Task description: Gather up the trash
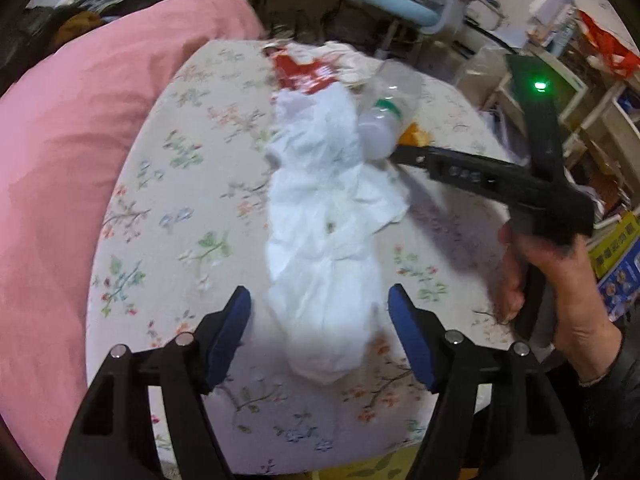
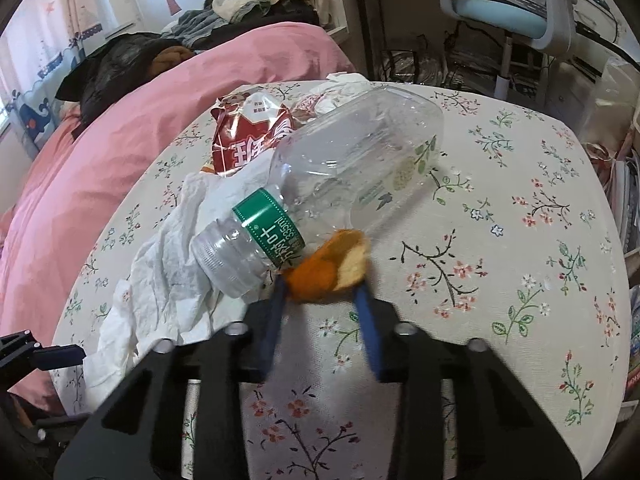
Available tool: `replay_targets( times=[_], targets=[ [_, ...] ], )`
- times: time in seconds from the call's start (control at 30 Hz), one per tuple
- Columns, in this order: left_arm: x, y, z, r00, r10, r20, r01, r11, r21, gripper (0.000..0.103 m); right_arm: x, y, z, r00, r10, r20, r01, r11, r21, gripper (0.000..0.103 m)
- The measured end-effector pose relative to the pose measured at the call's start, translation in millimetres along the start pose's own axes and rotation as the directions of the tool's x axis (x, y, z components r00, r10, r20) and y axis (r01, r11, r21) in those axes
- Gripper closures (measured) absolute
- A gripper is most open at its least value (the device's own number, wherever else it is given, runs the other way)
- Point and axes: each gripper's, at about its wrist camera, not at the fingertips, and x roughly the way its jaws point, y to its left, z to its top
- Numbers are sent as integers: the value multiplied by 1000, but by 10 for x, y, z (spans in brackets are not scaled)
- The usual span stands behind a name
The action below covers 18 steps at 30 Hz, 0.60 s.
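The right gripper [image 2: 320, 286] pinches the orange peel [image 2: 326, 266] by its near rim, mid-table, touching the clear bottle [image 2: 320, 184]. Risk: the shallow hold slips, or lifting rolls the bottle toward the far edge. The left gripper [image 1: 320, 336] stands open, astride the white tissue [image 1: 320, 216], gripping nothing.

Both wrist views close, angled down, sharing floral table [image 1: 192, 200]
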Motion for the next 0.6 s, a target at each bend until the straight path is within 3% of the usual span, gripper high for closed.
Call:
replay_targets(
  times=[0.2, 0.33, 0.37, 0.47, 0.57, 0.6],
  targets=[
    [149, -59, 5, 998, 60, -15, -60, 998, 29, 31, -46, -48, -46, 1000, 22, 0, -22, 1000, 20, 102],
    [236, -158, 14, 993, 120, 0, -120, 989, 86, 31, -126, -58, -89, 1000, 22, 10, -22, 999, 30, 102],
    [246, -156, 17, 993, 121, 5, -121, 989, 86, 35, -154, -63, -102, 1000, 25, 13, -26, 999, 34, 102],
    [238, -140, 18, 988, 153, 27, -155, 983, 100, 63, -254, -86, -154, 1000, 25, 18, -26, 999, 47, 102],
    [195, -62, 14, 994, 108, 17, -109, 992, 56, 89, -349, -144, -192, 999, 27, 28, -29, 997, 71, 102],
    [177, -40, 5, 995, 94, 16, -94, 995, 41, 89, -362, -157, -191, 999, 26, 33, -28, 997, 78, 101]
  ],
)
